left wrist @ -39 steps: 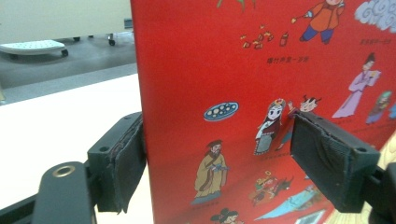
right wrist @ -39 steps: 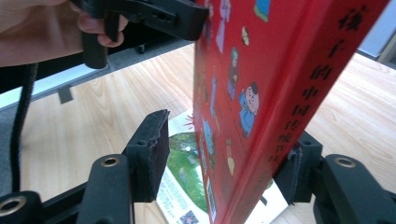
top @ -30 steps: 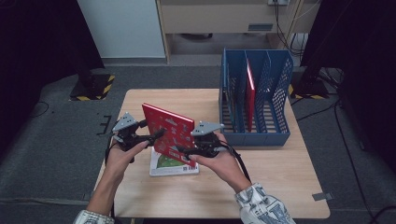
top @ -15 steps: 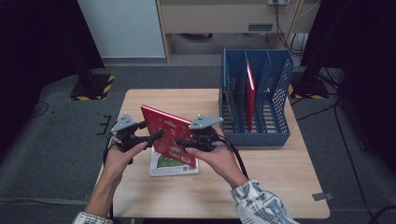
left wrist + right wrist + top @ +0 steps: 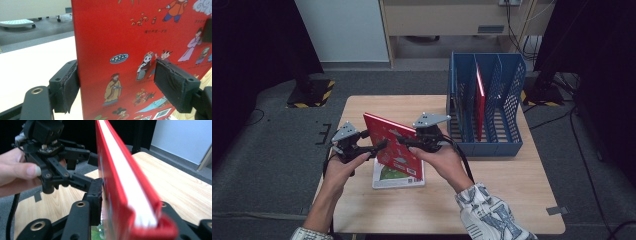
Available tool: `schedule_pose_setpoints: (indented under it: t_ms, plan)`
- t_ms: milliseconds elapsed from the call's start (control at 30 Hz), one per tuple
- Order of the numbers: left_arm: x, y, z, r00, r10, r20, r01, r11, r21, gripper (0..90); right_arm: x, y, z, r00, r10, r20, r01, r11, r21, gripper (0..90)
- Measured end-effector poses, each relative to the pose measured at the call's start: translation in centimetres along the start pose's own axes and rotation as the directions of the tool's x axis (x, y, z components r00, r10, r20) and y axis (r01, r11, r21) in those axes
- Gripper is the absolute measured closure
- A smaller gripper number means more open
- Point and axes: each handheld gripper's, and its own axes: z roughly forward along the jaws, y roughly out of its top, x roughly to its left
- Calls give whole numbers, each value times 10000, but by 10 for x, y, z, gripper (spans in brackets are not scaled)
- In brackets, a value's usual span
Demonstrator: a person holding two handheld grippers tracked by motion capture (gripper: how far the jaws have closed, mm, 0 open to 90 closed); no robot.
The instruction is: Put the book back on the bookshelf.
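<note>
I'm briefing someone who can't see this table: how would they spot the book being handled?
On the wooden table, left of the blue file rack, two hands hold one red picture book up on edge. The book beneath it lies flat, and another red one stands in the rack.

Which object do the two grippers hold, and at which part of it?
The red book, lifted tilted above the table. The right gripper clamps a corner; the left gripper is at its left edge, one jaw apparently apart.

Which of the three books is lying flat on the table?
The white and green book under the claws lies flat. The red picture book is held up tilted between both claws, and another red book stands in the blue rack.
</note>
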Motion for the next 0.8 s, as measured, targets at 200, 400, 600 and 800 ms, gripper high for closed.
schedule_pose_setpoints:
  t_ms: [200,400,600,800]
  plan:
    - [0,0,0,10000,-1,12,1,10000,6,215,0,2,4,9998,-7,-209,5,9999,-101,684]
    - [0,0,0,10000,1,38,-1,10000,37,213,0,4,10,9987,136,-489,-147,9997,-216,725]
    - [2,-1,0,9995,-288,137,289,9996,-63,204,-2,4,10,9976,144,-670,-166,9994,-317,769]
    - [9,-17,-7,9993,-359,-114,360,9993,71,127,-4,4,7,9988,172,-448,-191,9989,-426,790]
